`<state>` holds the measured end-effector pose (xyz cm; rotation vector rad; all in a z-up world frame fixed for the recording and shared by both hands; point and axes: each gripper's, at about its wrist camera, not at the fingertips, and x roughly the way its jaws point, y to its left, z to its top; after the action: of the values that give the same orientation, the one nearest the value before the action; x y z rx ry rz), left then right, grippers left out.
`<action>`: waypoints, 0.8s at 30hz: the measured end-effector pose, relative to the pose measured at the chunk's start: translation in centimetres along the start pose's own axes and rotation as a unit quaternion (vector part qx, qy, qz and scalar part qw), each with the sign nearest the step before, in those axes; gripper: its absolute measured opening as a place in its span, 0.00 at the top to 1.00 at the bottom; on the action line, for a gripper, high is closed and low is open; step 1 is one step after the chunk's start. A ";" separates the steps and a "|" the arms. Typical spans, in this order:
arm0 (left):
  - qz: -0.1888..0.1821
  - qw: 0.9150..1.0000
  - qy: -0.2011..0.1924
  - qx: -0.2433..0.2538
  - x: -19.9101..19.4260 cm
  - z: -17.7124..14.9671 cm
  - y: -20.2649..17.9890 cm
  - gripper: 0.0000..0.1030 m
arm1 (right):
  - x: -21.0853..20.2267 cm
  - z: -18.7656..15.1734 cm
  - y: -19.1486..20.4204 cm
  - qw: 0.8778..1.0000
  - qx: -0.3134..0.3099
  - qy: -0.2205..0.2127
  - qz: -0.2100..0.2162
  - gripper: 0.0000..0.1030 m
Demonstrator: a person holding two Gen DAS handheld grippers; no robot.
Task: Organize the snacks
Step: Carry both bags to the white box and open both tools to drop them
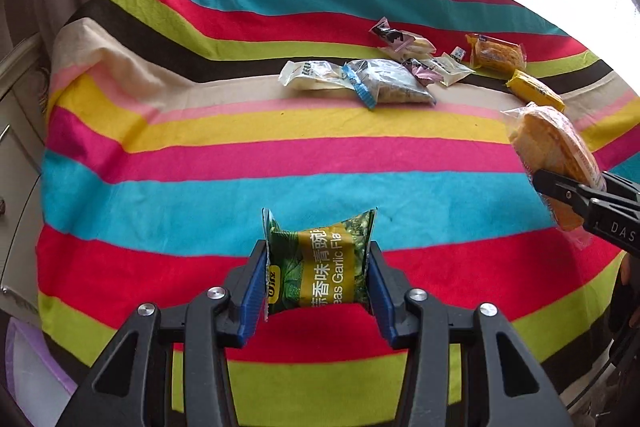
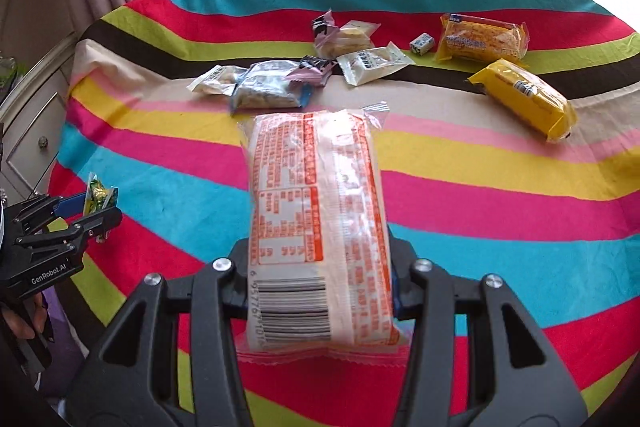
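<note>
at the bottom centre of the left wrist view, the left gripper has its blue-padded fingers clamped on a green pea packet, held above the striped tablecloth. at the right edge of the same frame, the right gripper is clamped on a clear-wrapped cake packet; in the right wrist view this packet fills the centre, barcode side up. in the upper middle of both frames, loose snacks lie close together on the cloth: a grey packet, a white packet, an orange packet and a yellow packet toward the right.
</note>
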<state>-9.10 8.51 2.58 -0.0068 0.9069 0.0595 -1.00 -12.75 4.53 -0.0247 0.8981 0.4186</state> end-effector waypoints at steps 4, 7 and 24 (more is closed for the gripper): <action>0.004 1.000 -0.003 -0.010 -2.1 -2.2 1.5 0.54 | -1.1 -0.8 2.0 1.000 -0.010 0.000 0.005 0.51; 0.006 1.000 -0.007 -0.012 -3.4 -3.2 2.6 0.54 | -1.9 -0.9 3.3 1.000 -0.021 -0.005 0.005 0.51; 0.018 0.999 -0.012 -0.030 -6.7 -6.6 6.3 0.54 | -4.2 -1.6 10.2 0.996 -0.089 -0.008 0.027 0.51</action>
<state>-18.74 14.26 3.92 -0.0457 0.8802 0.1191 -8.16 -5.15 8.26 -0.1600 0.8444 0.5477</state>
